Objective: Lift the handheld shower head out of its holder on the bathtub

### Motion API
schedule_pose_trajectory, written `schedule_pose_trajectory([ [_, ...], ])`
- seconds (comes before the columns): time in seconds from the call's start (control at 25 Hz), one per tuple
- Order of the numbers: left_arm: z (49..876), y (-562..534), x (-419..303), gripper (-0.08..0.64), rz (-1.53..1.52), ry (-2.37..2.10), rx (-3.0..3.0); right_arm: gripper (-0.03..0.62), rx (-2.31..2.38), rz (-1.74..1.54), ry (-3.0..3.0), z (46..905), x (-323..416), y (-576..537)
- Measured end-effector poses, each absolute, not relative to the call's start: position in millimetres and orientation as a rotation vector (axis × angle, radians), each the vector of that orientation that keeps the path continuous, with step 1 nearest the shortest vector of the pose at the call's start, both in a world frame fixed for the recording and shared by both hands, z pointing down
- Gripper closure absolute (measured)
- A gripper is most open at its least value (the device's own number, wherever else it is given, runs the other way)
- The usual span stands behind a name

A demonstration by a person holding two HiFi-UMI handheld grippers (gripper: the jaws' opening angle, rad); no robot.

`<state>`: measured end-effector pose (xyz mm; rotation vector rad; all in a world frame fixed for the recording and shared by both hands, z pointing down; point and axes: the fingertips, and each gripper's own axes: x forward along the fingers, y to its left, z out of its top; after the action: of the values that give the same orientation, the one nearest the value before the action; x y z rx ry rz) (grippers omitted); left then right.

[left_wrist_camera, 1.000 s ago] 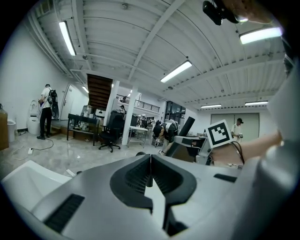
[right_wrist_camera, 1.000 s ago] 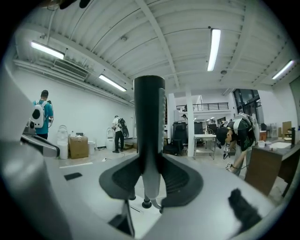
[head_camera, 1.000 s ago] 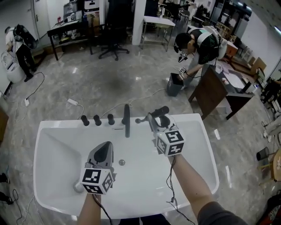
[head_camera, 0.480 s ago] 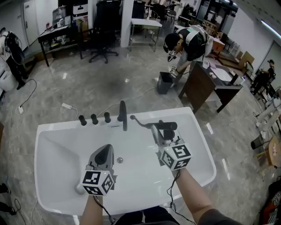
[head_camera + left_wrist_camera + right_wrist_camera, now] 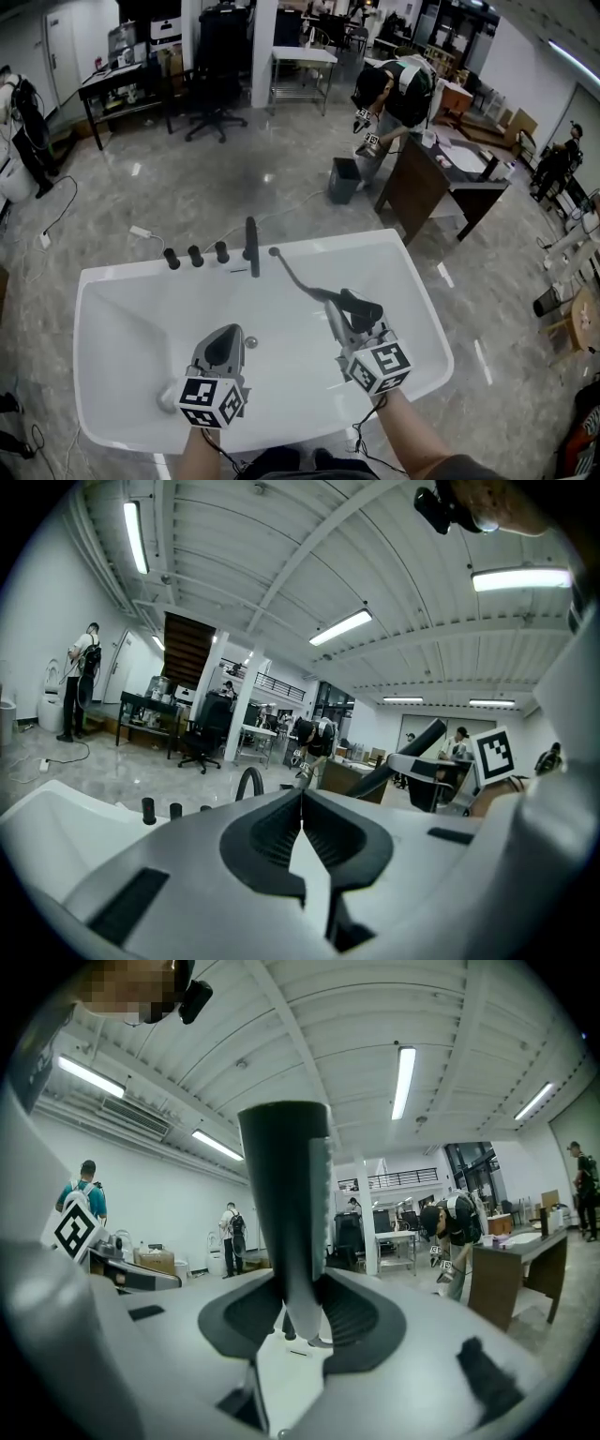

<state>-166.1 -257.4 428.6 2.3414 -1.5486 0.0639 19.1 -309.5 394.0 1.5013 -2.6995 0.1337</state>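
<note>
Left claw [image 5: 301,799]: jaws pressed together on nothing, sitting low over the near part of the bathtub [image 5: 122,319].
Right claw [image 5: 298,1321]: clamped on the shower head [image 5: 286,1194], level above the basin, to the right of my other claw.
Shower head: clear of the far deck and out over the basin, so I judge the lift from its holder as good as done. I cannot pick out the holder itself. Its long axis stands upright across my jaws, broad end up, tapered end down. Which way the spray face looks I cannot tell.
Hose [image 5: 298,277]: runs fairly straight from the handle back to the far deck, just right of the spout [image 5: 251,246].
Next move: I'd hold firm and travel only as far as that hose allows.
Knobs [image 5: 195,255]: three, left of the spout, well apart from both claws.
</note>
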Motion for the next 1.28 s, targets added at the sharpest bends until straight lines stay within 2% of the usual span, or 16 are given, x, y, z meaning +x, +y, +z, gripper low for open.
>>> schedule_pose_trajectory([
  [0.52,409,-187,-106,0.543,0.056,-1.632,2.315,0.451,1.376,0.121,-2.769,397,62,-230],
  [1.28,387,-96,-66,0.543,0.038,-1.685,2.316,0.451,1.248,0.108,-2.779,401,81,-130],
])
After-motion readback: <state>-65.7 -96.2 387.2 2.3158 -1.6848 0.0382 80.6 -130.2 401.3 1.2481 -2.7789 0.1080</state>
